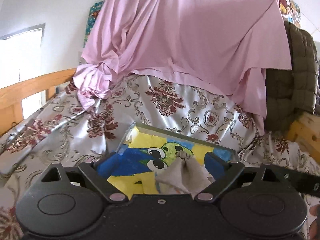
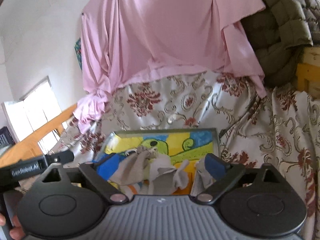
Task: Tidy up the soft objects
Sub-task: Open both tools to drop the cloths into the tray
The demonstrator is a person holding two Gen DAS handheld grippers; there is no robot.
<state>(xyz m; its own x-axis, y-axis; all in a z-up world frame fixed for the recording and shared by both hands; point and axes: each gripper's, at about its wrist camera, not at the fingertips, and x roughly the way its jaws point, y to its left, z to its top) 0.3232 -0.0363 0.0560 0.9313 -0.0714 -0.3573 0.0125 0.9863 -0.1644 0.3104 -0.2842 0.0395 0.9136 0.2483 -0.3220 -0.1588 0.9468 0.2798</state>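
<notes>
Spread over the wooden-framed bed, a shiny white bedspread patterned with dark red flowers (image 1: 176,108) is carrying the whole scene. On it is lying a small crumpled grey cloth (image 1: 181,172), bunched on top of a flat painted picture in yellow, blue and green (image 1: 140,140) set in a clear frame. In the right wrist view the same grey cloth (image 2: 140,166) is sitting heaped with paler scraps beside it.

Both grippers are standing wide open with nothing held: the left gripper (image 1: 163,160) is framing the cloth loosely, and the right gripper (image 2: 162,163) is doing likewise, blue pads apart from the fabric. The step appears to be a release, the cloth having been put down. The next move probably calls for reaching toward another soft item, perhaps the large pink sheet (image 1: 180,36) hanging behind, or the olive quilted jacket (image 1: 296,76) draped at the right. Beyond, white walls and a bright window (image 1: 20,50) are showing.
</notes>
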